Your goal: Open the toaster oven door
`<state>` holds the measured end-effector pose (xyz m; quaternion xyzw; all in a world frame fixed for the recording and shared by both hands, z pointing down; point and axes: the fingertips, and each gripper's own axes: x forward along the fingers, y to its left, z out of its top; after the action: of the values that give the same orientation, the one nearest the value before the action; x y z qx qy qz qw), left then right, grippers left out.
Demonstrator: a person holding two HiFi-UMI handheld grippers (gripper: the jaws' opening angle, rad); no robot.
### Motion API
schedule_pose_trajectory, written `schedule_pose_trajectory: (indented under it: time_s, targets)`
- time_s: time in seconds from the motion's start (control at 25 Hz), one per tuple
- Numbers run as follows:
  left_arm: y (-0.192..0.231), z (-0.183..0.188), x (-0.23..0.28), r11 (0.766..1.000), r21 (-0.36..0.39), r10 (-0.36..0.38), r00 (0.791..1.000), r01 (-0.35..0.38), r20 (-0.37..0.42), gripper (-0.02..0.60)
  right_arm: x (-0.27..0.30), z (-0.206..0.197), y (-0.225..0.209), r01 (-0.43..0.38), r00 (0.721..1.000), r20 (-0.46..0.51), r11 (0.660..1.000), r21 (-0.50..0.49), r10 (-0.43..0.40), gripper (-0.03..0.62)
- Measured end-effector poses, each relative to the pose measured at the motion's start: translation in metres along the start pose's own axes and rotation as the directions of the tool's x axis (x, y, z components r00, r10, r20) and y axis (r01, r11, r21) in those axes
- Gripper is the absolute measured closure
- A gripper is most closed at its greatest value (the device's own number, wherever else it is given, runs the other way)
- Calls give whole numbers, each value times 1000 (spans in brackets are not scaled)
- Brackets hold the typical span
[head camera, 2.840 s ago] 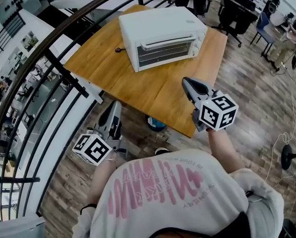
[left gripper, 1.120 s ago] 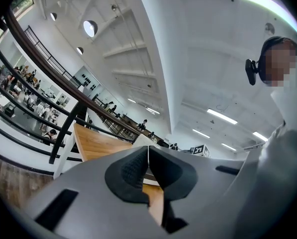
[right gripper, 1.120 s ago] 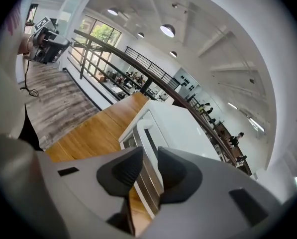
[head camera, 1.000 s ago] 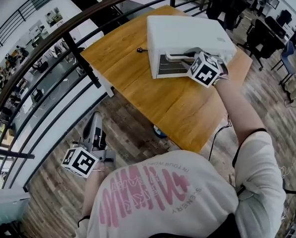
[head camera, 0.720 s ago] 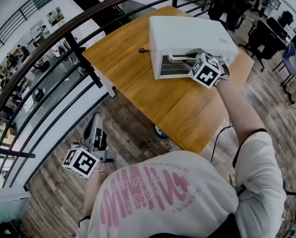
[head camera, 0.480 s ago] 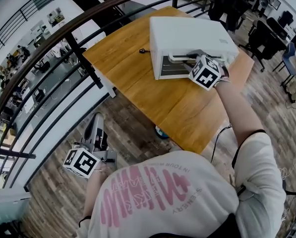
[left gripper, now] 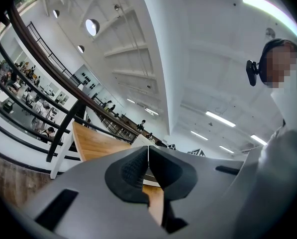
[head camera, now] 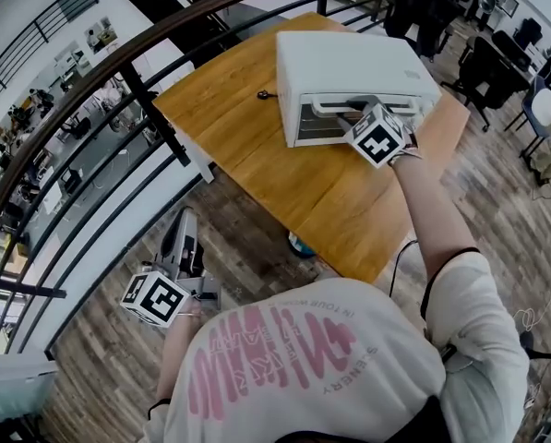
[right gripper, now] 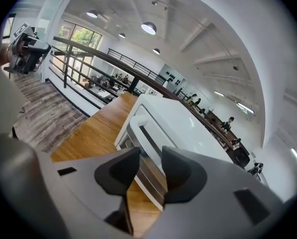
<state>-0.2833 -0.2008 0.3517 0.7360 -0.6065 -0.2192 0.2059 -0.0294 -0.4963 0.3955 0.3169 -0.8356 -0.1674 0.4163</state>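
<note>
The oven (head camera: 349,58) sits at the far side of the table (head camera: 247,127), its front facing the person. The handle (head camera: 335,109) is a pale bar running along the top edge of the door (head camera: 326,129), so its long axis lies across the oven front, left to right in the head view.

The right gripper (head camera: 358,118) is at that bar, reached out over the table on a straight arm. In the right gripper view its jaws stand narrowly apart with the handle (right gripper: 138,123) running into the gap between them and away to the upper left. The right gripper (right gripper: 149,168) therefore meets the bar at a slant, near its right end, and appears to be clamped on it. Whether the door has cracked open I cannot tell from the head view; it looks shut or barely ajar.

The left gripper (head camera: 183,221) hangs low beside the railing (head camera: 137,90), well apart from the table. In its own view the left gripper (left gripper: 148,156) has its jaws pressed together on nothing.

The pull, as I judge it, must come toward the person and downward, since the handle sits at the top and the hinge is likely at the bottom edge. The off-centre grip could let the bar slip sideways.
</note>
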Motion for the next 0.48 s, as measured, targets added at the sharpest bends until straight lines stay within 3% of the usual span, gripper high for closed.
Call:
schedule_pose_trajectory:
  time_s: [0.48]
  targets:
    - [-5,-3,7,999,-13,-37,999,37,-17,558,-11,-5,14,55,998,-10,996,68,-54,450]
